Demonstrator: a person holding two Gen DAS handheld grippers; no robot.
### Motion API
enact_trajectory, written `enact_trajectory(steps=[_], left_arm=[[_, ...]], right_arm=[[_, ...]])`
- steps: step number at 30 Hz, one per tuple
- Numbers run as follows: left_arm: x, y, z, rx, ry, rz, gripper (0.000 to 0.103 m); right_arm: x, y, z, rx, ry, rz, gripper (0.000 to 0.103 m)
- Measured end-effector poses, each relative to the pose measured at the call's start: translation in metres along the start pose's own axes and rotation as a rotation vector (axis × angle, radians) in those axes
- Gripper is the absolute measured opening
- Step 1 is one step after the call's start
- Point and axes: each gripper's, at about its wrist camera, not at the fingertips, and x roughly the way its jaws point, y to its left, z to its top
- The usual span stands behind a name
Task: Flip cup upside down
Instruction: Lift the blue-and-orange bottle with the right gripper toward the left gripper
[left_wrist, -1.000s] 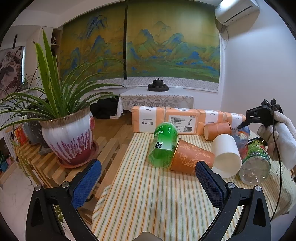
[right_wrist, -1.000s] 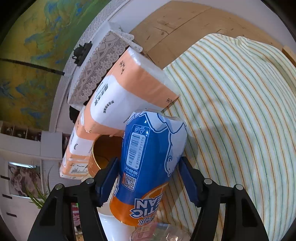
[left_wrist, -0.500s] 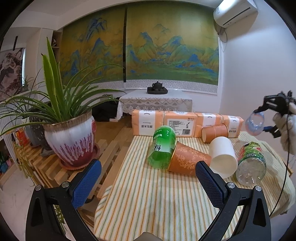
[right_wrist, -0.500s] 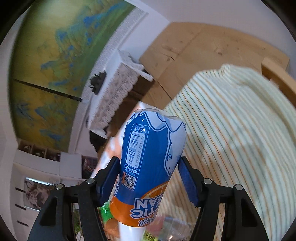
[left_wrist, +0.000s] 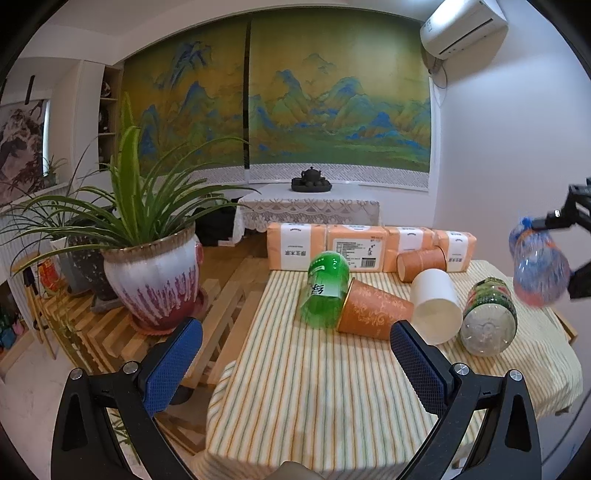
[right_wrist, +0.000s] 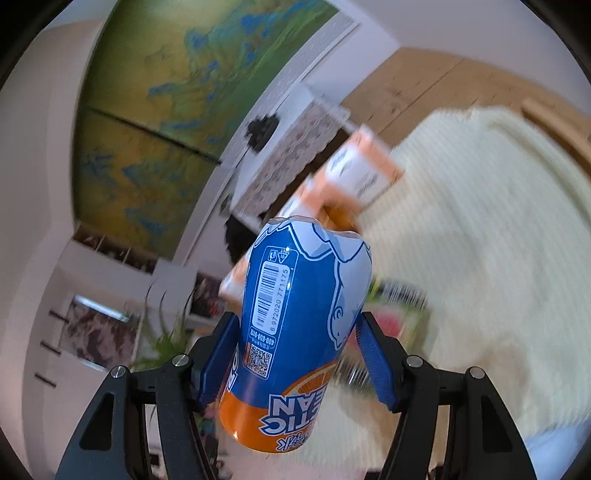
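Gripping the blue-and-orange cup (right_wrist: 299, 332) aloft between closed pads, your right gripper (right_wrist: 299, 354) tilts it above the striped table (left_wrist: 332, 387), while your left gripper (left_wrist: 291, 354) gapes empty.

We see a table (left_wrist: 332, 398) covered by a cloth with thin green and orange stripes. Along its far edge lies a row of orange-and-white tissue packs (left_wrist: 369, 245). In front of them an orange paper cup (left_wrist: 421, 263) lies on its side. Nearer the middle, a green cup (left_wrist: 325, 290) lies tipped over, touching a patterned orange cup (left_wrist: 373, 310), also on its side. Just beside that lies a white cup (left_wrist: 436, 304), mouth toward us, and next to it a clear cup with a green and red label (left_wrist: 488, 317).
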Motion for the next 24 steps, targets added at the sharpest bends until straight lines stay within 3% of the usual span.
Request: enact_trajectory(steps=[14,20,24], left_arm=[[-0.014,0.017,-0.003,-0.018,-0.009,0.012,0.103],[-0.011,0.021,-0.004,-0.026,-0.003,0.018,0.103],[-0.006,0.022,-0.005,-0.03,0.015,0.01,0.103]], right_arm=[[0.051,-0.01,-0.096,-0.016,0.145,0.016,0.062],[0.072,-0.008,-0.106,-0.028,0.177,0.005,0.062],[0.078,-0.008,-0.11,-0.047,0.134,-0.047,0.062]])
